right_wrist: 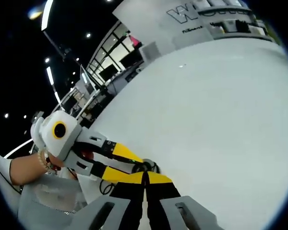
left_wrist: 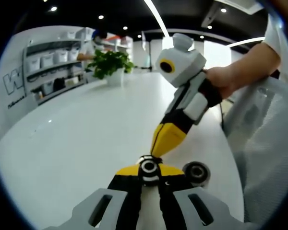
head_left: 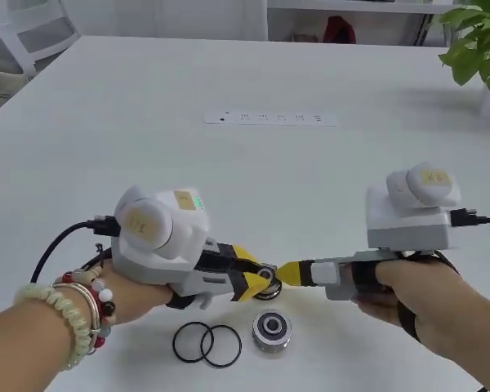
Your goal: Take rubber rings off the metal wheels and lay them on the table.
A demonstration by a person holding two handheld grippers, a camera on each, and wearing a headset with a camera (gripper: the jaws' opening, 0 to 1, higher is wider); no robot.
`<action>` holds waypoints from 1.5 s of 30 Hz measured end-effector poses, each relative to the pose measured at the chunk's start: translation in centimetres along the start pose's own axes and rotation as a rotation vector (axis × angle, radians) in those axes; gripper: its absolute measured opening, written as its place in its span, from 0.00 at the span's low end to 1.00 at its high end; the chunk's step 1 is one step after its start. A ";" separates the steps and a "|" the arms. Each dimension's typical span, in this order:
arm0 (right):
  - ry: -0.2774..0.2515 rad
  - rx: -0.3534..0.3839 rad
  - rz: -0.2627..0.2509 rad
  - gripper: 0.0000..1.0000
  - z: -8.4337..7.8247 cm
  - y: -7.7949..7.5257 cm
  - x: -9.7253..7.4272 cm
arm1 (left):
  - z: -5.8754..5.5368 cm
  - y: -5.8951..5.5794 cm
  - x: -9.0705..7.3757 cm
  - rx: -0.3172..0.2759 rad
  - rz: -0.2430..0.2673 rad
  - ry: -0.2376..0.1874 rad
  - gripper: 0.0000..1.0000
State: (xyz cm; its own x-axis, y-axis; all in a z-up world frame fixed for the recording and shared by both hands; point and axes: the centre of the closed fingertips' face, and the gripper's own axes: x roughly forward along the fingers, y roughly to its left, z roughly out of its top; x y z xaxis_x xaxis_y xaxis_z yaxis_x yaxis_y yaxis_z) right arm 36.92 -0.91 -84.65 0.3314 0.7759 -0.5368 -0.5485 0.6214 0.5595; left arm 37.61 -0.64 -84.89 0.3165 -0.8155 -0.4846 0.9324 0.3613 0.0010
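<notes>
My left gripper (head_left: pixel 260 282) points right and is shut on a small metal wheel (head_left: pixel 269 282), held just above the table (head_left: pixel 253 171). In the left gripper view the wheel (left_wrist: pixel 149 168) sits between my own yellow-tipped jaws. My right gripper (head_left: pixel 284 273) comes in from the right, its jaws pressed together with the tips against the wheel's rim (right_wrist: pixel 150 166). Whether they pinch a rubber ring is hidden. Two black rubber rings (head_left: pixel 206 343) lie overlapping on the table near me, and a second metal wheel (head_left: pixel 271 331) stands beside them, also seen as the wheel on the table (left_wrist: pixel 197 172).
A white power strip (head_left: pixel 269 118) lies flat at the table's middle. A potted plant (head_left: pixel 476 41) stands at the far right corner and a white chair (head_left: pixel 24 37) at the far left. A person's shirt (left_wrist: pixel 264 158) is close on the right.
</notes>
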 end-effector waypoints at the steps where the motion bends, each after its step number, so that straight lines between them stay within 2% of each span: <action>1: 0.000 -0.003 0.004 0.00 0.0 0.1 0.0 | 0.0 0.0 0.0 0.000 0.000 0.000 0.13; 8: -0.003 -0.012 0.013 0.00 0.2 0.2 0.0 | 0.0 0.0 0.0 0.001 0.002 0.000 0.13; 14: 0.006 -0.048 0.020 0.00 0.1 0.5 0.1 | 0.0 -0.1 0.0 0.001 -0.001 0.000 0.13; 20: -0.006 -0.058 0.045 0.00 0.3 1.3 0.3 | 0.0 -0.1 -0.1 0.002 -0.001 0.000 0.13; 21: -0.064 -0.040 0.096 0.00 1.4 2.3 0.4 | 0.0 -0.1 -0.1 0.001 0.000 0.000 0.13; 22: -0.063 -0.002 0.151 0.00 1.5 3.4 0.3 | 0.0 -0.1 -0.1 0.001 0.001 -0.001 0.13; 23: -0.053 -0.015 0.103 0.00 1.4 2.8 0.2 | 0.0 -0.1 -0.1 0.000 0.001 -0.001 0.13; 24: -0.036 -0.086 0.056 0.00 1.1 2.0 0.4 | 0.0 -0.1 -0.1 -0.001 0.002 -0.001 0.13; 25: -0.042 -0.090 0.076 0.00 1.0 2.3 0.5 | 0.0 -0.1 -0.1 0.000 0.002 -0.002 0.13; 27: -0.043 -0.043 0.076 0.00 1.0 1.9 0.5 | 0.0 -0.1 -0.1 -0.001 0.002 -0.002 0.13; 29: -0.037 -0.046 0.057 0.00 0.9 1.6 0.4 | 0.0 -0.1 -0.1 -0.002 0.003 -0.002 0.13; 31: -0.019 -0.048 0.016 0.00 0.6 0.7 0.4 | 0.0 -0.1 -0.1 -0.015 0.007 -0.004 0.13; 33: -0.014 -0.038 0.008 0.00 0.5 0.3 0.4 | 0.1 0.0 -0.1 -0.065 0.006 -0.021 0.14; 39: -0.007 -0.027 -0.019 0.00 0.3 -0.2 0.3 | 0.2 -0.1 0.0 -0.063 0.012 -0.006 0.14; 41: -0.009 -0.020 -0.022 0.00 0.4 -0.3 0.3 | 0.3 -0.1 0.1 -0.077 0.014 0.009 0.14; 43: -0.014 -0.015 -0.026 0.00 0.5 -0.4 0.2 | 0.3 -0.1 0.1 -0.101 0.018 0.041 0.14; 45: -0.017 -0.005 -0.022 0.00 0.6 -0.4 0.1 | 0.3 -0.1 0.3 -0.087 0.024 0.068 0.15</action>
State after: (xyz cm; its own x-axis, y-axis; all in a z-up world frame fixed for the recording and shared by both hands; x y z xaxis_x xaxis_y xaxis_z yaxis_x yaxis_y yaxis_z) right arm 37.59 -1.00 -84.53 0.3565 0.7639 -0.5379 -0.5451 0.6376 0.5443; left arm 37.64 -1.06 -84.72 0.3231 -0.7749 -0.5433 0.9051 0.4206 -0.0616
